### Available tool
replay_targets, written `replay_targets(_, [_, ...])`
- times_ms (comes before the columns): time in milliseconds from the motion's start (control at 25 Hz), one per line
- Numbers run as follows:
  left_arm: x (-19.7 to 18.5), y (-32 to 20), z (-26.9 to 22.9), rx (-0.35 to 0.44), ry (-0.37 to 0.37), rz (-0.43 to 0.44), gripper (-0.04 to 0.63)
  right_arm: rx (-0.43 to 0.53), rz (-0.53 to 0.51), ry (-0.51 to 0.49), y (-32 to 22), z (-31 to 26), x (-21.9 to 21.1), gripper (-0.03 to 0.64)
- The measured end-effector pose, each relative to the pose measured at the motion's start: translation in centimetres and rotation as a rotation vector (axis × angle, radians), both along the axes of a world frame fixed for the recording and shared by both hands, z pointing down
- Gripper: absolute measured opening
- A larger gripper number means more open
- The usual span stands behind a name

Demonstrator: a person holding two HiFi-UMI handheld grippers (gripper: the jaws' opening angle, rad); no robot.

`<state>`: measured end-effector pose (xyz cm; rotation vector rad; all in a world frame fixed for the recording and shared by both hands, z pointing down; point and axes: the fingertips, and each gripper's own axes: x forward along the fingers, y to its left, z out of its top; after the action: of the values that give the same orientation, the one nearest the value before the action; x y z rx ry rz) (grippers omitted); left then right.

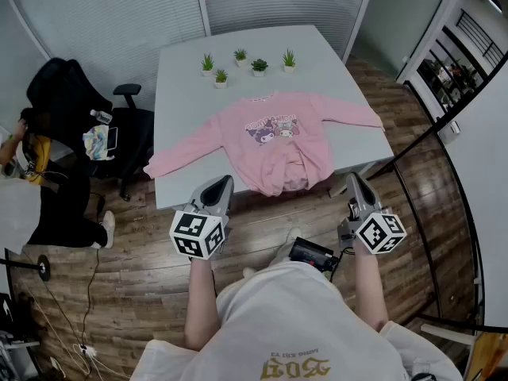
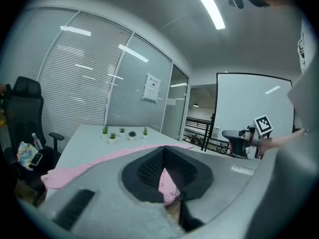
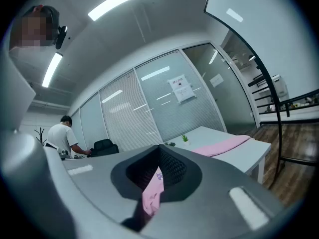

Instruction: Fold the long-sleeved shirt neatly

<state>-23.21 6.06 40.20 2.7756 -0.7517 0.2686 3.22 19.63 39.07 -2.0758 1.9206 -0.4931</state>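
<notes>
A pink long-sleeved shirt [image 1: 274, 137] lies face up on the pale grey table [image 1: 178, 94], sleeves spread left and right. Its lower hem is bunched at the table's front edge. My left gripper [image 1: 222, 183] hovers just short of that edge, below the left sleeve, jaws shut and empty. My right gripper [image 1: 353, 180] is level with it off the table's front right corner, also shut with nothing held. In the left gripper view the sleeve [image 2: 75, 171] stretches ahead of the closed jaws [image 2: 167, 156]. The right gripper view shows the other sleeve [image 3: 222, 146] beyond its closed jaws [image 3: 159, 159].
Several small potted plants [image 1: 238, 63] stand along the table's far side. A black office chair [image 1: 75, 105] with clutter is at the left, and a black railing [image 1: 429, 133] at the right. Cables [image 1: 71, 324] lie on the wooden floor. Another person [image 3: 62, 136] stands far off.
</notes>
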Motion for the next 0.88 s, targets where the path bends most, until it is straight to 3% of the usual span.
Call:
replay_targets(440, [1.9,1.0,0.1,-0.001,0.012,0.032,0.006,-0.014,0.025,0.007,1.2,0.6,0.8,0.006])
replay_targets(480, [2.2,1.2,0.1,-0.012,0.027,0.041,0.049,-0.022,0.043,0.001,1.4,0.8,1.0,0.008])
replay_targets(520, [2.5,1.4,0.2,-0.030,0.039,0.058,0.223,-0.032,0.051,-0.015,1.6,1.1,1.2,0.007])
replay_targets(560, [2.9,1.6,0.3,-0.050,0.048,0.076,0.329,-0.043,0.047,-0.040,1.6,1.5,1.2,0.130])
replay_targets(600, [3.2,1.8,0.4,-0.065,0.053,0.090,0.363,-0.054,0.040,-0.063,1.7,1.8,1.2,0.253])
replay_targets(880, [5.3,2.2,0.8,-0.070,0.046,0.148,0.354,-0.085,0.072,-0.102,3.2,2.4,1.5,0.262])
